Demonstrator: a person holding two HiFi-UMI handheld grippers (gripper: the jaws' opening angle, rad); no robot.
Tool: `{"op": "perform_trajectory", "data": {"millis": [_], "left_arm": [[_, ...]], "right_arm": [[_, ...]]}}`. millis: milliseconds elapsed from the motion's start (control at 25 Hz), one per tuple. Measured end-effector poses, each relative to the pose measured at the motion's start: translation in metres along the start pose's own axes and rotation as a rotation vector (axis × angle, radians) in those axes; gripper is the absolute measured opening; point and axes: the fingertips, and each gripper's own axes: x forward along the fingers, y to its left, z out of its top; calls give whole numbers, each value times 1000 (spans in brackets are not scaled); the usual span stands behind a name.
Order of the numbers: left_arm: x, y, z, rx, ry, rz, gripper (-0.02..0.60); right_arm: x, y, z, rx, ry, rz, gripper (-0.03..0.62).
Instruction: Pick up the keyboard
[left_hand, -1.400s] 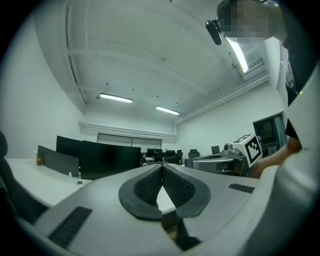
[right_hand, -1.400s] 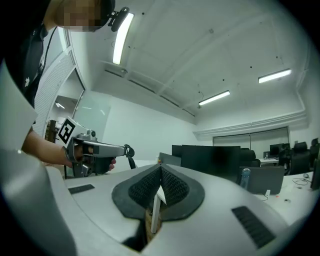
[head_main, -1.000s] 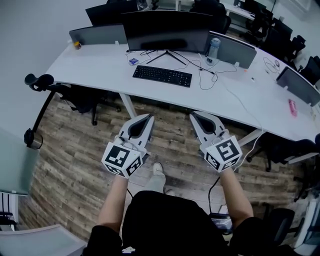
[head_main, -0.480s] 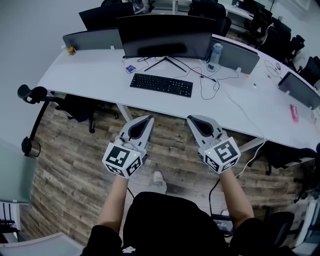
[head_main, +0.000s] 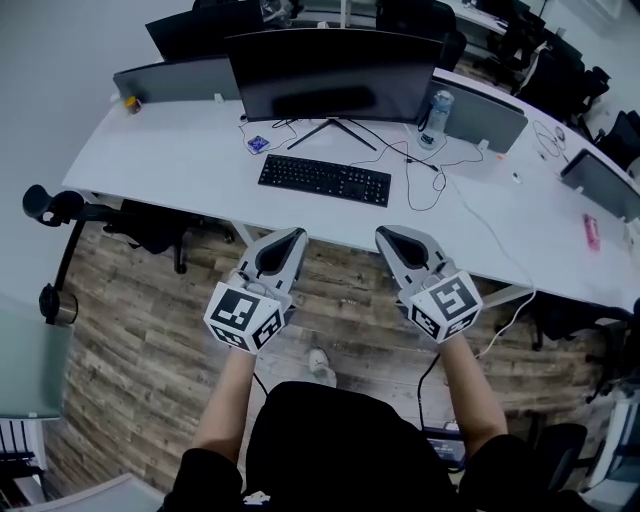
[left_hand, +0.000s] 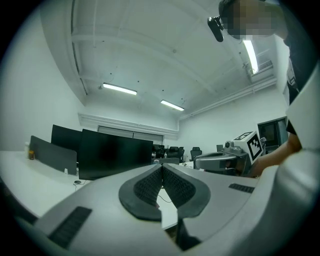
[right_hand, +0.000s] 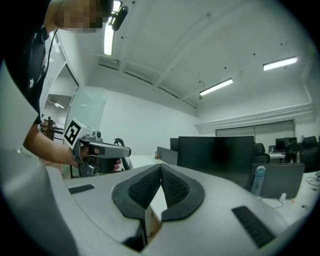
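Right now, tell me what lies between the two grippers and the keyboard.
Head view: only a bare front strip of the white desk separates the left gripper and right gripper, both shut and empty, from the keyboard. Nothing stands on it.

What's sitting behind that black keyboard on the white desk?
Behind the keyboard: a wide dark monitor on a splayed stand, with loose cables. The screen hides the desk right behind it.
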Motion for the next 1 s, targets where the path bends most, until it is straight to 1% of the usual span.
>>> {"op": "perform_trajectory", "data": {"millis": [280, 560, 760, 1000], "left_arm": [[16, 33, -4, -16, -1, -20, 9], [19, 62, -7, -31, -4, -24, 9], [24, 72, -8, -37, -2, -27, 9], [43, 77, -17, -37, 18, -39, 9]], "right_arm": [[25, -22, -18, 43, 53, -42, 6], [45, -27, -20, 33, 64, -54, 6], [57, -31, -18, 22, 70, -51, 6], [66, -48, -23, 17, 73, -57, 6]]}}
